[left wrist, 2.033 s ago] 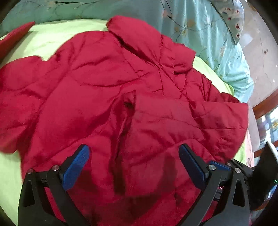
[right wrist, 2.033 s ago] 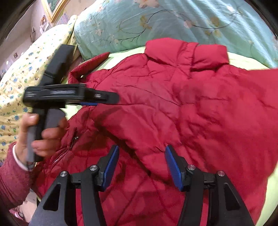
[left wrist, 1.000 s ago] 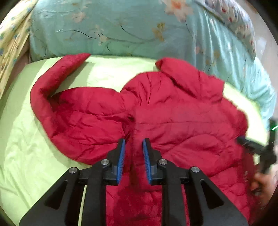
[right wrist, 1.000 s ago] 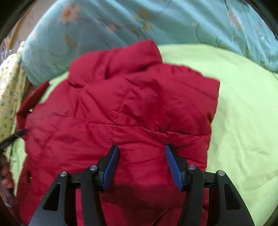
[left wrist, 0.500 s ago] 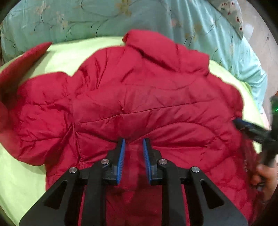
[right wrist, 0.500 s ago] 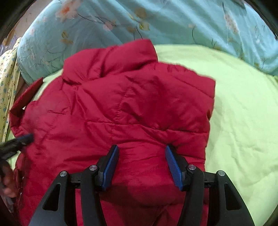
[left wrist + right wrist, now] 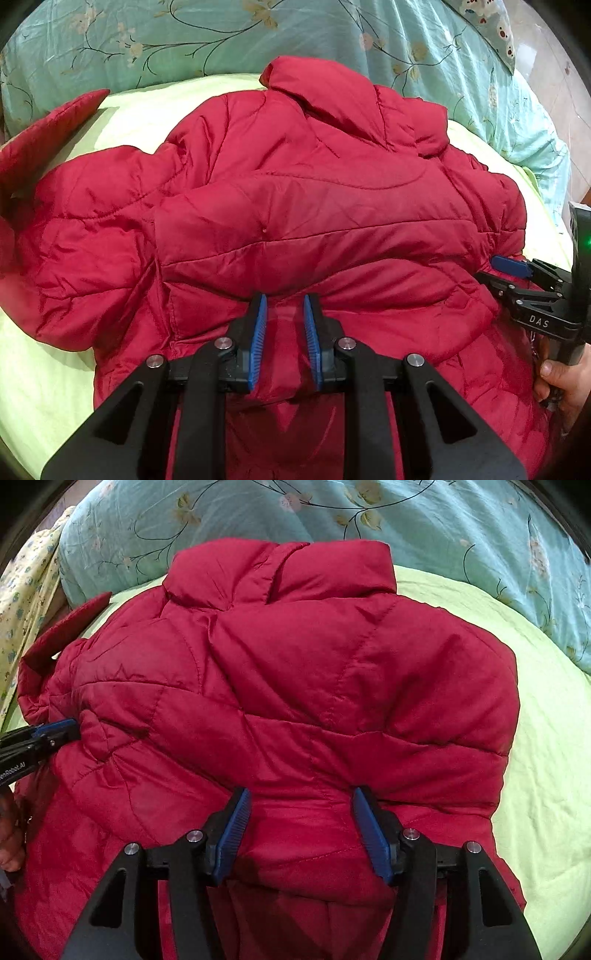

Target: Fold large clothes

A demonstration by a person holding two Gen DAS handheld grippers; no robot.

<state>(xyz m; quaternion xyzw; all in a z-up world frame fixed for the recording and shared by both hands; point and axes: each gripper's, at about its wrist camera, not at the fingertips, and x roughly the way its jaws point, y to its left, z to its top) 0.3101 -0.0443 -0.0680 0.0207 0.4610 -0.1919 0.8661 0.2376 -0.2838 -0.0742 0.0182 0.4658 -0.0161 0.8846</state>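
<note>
A red quilted jacket lies on a light green sheet, collar toward the far pillows. Its lower part is folded up over the body. My left gripper is shut on a pinch of the jacket's fabric at the near edge of the fold. My right gripper has its jaws wide apart with a bulge of the jacket between them, not pressed. The right gripper shows at the right edge of the left wrist view. The left gripper shows at the left edge of the right wrist view. One sleeve sticks out at the far left.
A teal floral quilt runs along the far side of the bed, also in the right wrist view. A yellow patterned cloth lies at the far left. Bare green sheet lies right of the jacket.
The left gripper shut on the jacket fabric and carried it up over the body. The right gripper stayed open and moved with the fold toward the collar.
</note>
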